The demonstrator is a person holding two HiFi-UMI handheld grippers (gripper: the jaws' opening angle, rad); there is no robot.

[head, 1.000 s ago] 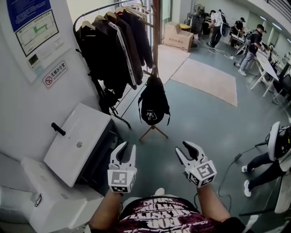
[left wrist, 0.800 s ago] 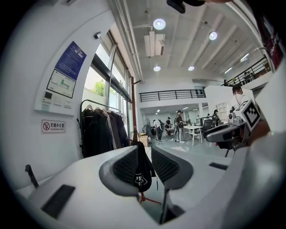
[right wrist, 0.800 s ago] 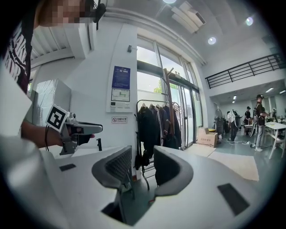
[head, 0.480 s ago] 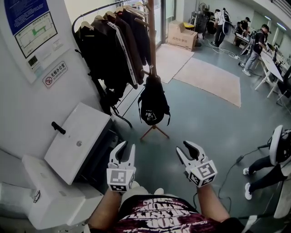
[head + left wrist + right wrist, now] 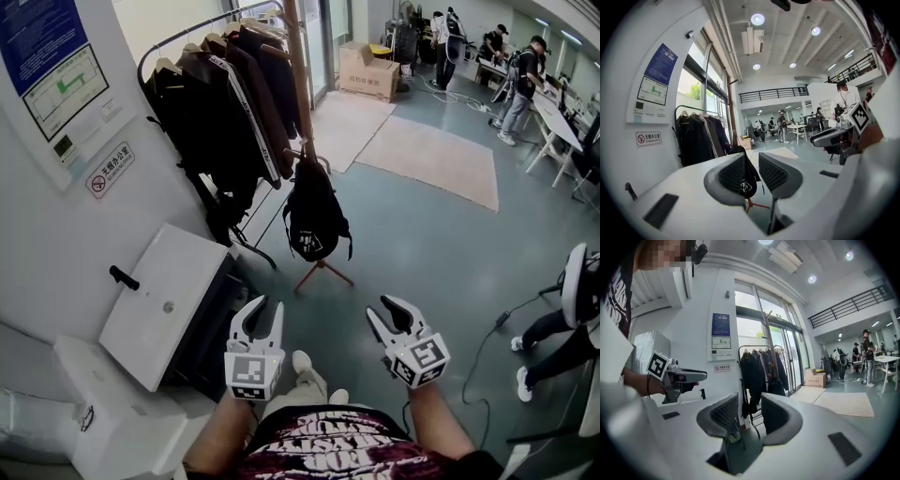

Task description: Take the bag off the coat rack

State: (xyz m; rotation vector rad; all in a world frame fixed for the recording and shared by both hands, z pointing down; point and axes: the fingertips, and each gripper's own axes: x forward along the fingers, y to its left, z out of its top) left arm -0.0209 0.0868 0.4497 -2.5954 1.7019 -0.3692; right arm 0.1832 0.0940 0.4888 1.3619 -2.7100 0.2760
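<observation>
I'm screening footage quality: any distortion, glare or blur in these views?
Head view: even light, sharp, edges bowed; black fabric backpack clear. Left gripper view: heavy fisheye, dark corners, glaring round ceiling lamp. Right gripper view: same fisheye, washed-out glass window.

Head view: high, above person's own torso, faces forward and steeply down. Left gripper [image 5: 266,309] and right gripper [image 5: 384,312] close, lower centre of frame. Bag [image 5: 314,220] on coat rack [image 5: 298,84] farther off, upper centre.

Left gripper view: low, faces along own jaws, tilted up, ceiling across top of frame. Bag distant, low centre. Right gripper at right edge.

Right gripper view: similarly low, left gripper at left edge, coats [image 5: 752,371] mid-frame.

All three views share coat rack and coats.
</observation>
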